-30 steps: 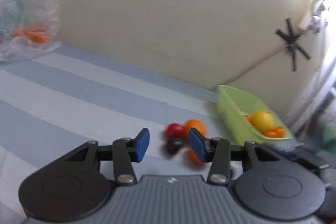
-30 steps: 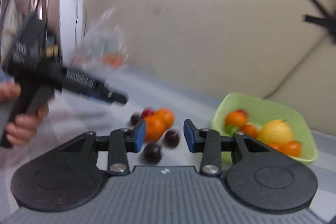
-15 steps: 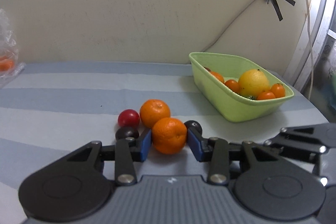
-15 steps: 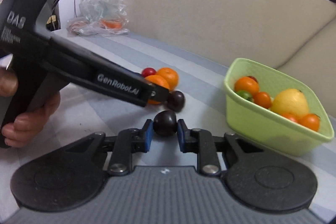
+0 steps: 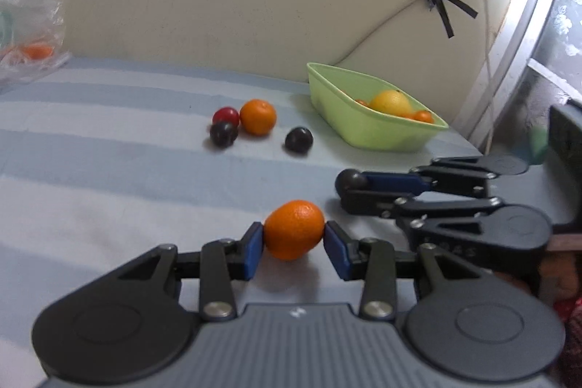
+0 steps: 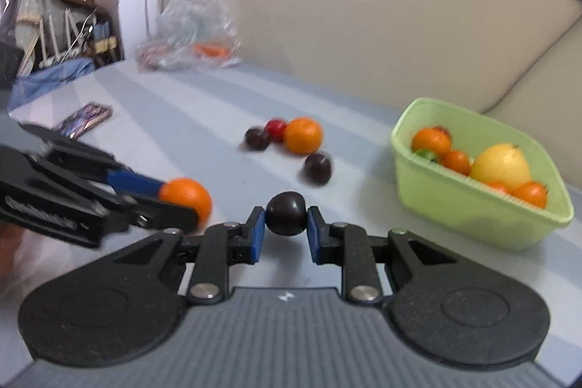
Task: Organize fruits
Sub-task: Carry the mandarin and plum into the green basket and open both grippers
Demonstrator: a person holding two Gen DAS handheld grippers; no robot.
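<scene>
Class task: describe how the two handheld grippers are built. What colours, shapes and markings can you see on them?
The left gripper and the right gripper match: black linkage arms with silver pivot screws, blue pads on the fingers, two round black discs, and a ribbed grey body with a small white logo. No cables or sleeves show.

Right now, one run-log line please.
left gripper: shut on orange | right gripper: shut on dark plum | green basket: partly filled | loose fruit: four

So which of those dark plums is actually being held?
The dark plum pinched in the right tool. The other two lie loose on the striped cloth near the orange.
</scene>
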